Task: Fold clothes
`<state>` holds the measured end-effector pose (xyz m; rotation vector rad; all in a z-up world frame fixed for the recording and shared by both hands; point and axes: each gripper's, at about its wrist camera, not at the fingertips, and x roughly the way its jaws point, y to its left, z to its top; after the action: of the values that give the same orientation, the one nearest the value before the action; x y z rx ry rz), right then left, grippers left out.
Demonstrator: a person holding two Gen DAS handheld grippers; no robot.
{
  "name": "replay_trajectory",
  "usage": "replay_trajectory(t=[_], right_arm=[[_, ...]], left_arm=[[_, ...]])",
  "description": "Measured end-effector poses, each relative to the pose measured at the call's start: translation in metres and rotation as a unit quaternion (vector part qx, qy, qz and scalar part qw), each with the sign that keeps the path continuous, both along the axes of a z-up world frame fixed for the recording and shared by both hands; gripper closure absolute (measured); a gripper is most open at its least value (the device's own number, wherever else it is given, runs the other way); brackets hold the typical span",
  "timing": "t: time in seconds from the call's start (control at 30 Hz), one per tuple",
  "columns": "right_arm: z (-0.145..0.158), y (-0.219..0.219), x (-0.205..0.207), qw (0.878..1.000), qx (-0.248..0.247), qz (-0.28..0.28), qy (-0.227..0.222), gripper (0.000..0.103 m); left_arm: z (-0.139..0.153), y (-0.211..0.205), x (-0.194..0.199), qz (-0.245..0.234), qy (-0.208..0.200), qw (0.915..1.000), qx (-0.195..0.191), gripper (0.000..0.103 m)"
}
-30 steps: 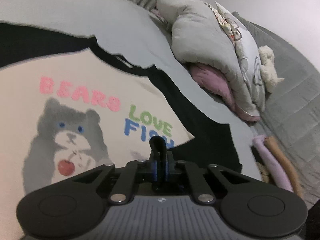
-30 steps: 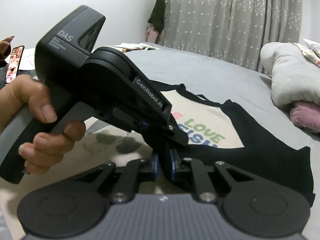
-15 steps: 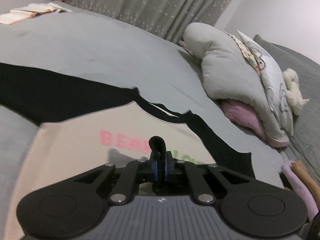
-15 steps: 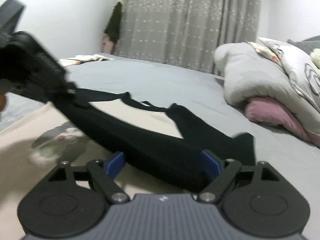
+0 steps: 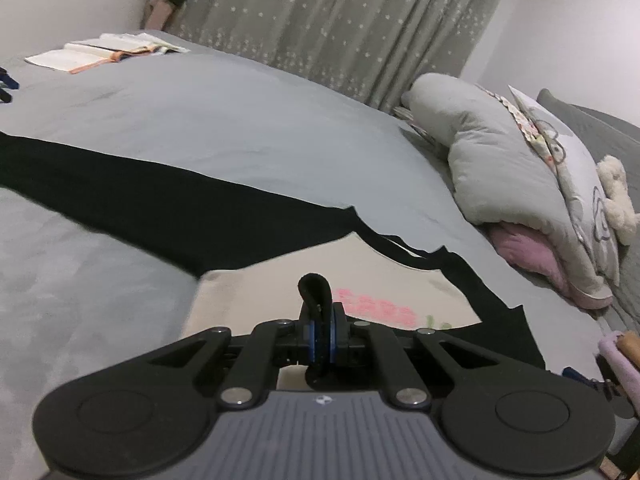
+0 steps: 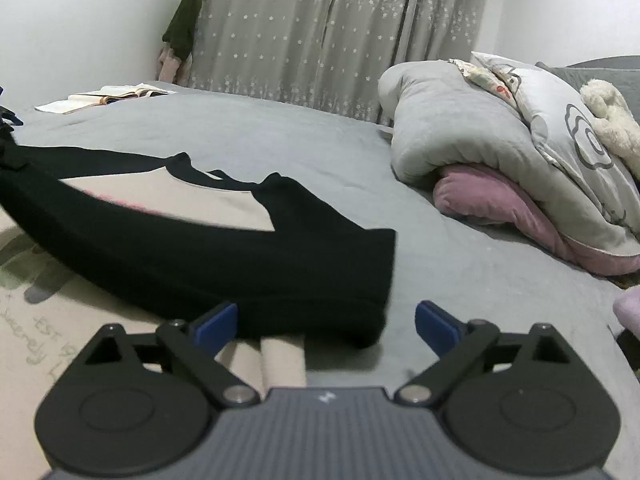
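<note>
A cream shirt [image 5: 320, 264] with black sleeves and a pink print lies spread on the grey bed [image 5: 240, 120]. My left gripper [image 5: 320, 322] is shut on a small loop of black sleeve fabric [image 5: 314, 292] that sticks up between its blue pads. One black sleeve [image 5: 120, 200] runs flat to the left. In the right wrist view the other black sleeve [image 6: 240, 264] lies folded across the cream front [image 6: 180, 192]. My right gripper [image 6: 326, 320] is opening, its jaws wide. The sleeve's folded end lies between the pads [image 6: 216, 320], which do not press on it.
A rolled grey duvet [image 6: 460, 140] over a pink pillow [image 6: 500, 200], a printed pillow and a white plush toy [image 6: 608, 116] are piled at the right. An open book [image 6: 108, 94] lies at the bed's far left, before a starred curtain [image 6: 300, 32]. Pink folded cloth [image 5: 624, 360] sits at right.
My right gripper has let go of the black sleeve and spread its jaws. My left gripper, still shut on black fabric, has drawn away to the left; the bear print has left its view.
</note>
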<state>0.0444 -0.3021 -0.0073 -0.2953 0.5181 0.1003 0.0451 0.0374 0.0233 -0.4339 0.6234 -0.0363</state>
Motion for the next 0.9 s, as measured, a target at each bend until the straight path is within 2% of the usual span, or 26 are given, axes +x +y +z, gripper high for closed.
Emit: replay_trajectory(t=[0.1, 0.2, 0.27, 0.37, 0.43, 0.5, 0.67, 0.83, 0.9], right_arm=[[-0.002, 0.005, -0.002, 1.0, -0.013, 0.013, 0.0, 0.006], [-0.006, 0.015, -0.004, 0.998, -0.058, 0.025, -0.014, 0.007], [-0.01, 0.024, -0.004, 0.993, -0.107, 0.04, -0.033, 0.009], [-0.015, 0.03, 0.0, 0.985, -0.158, 0.055, -0.051, 0.021], [-0.017, 0.032, 0.003, 0.983, -0.167, 0.056, -0.052, 0.024], [-0.018, 0.032, 0.005, 0.982, -0.174, 0.052, -0.055, 0.024], [-0.017, 0.021, 0.014, 0.983, -0.174, 0.009, -0.048, 0.025], [-0.012, -0.008, 0.026, 0.994, -0.102, -0.034, -0.003, 0.022], [-0.011, -0.01, 0.026, 0.995, -0.093, -0.032, -0.002, 0.022]], left_arm=[[0.001, 0.011, -0.007, 0.015, -0.006, 0.9999, -0.005, 0.099], [0.007, 0.018, -0.018, 0.038, -0.024, 0.999, 0.007, 0.099], [0.009, 0.024, -0.026, 0.046, -0.03, 0.9985, 0.007, 0.099], [0.008, 0.028, -0.038, 0.058, -0.035, 0.9976, 0.013, 0.099], [0.008, 0.03, -0.048, 0.073, -0.043, 0.9959, 0.031, 0.099], [0.006, 0.035, -0.058, 0.089, -0.045, 0.9945, 0.033, 0.099], [-0.004, 0.043, -0.076, 0.129, -0.029, 0.9899, 0.049, 0.099], [-0.028, 0.043, -0.078, 0.136, 0.021, 0.988, 0.069, 0.099], [-0.038, 0.043, -0.081, 0.129, 0.036, 0.9891, 0.062, 0.099]])
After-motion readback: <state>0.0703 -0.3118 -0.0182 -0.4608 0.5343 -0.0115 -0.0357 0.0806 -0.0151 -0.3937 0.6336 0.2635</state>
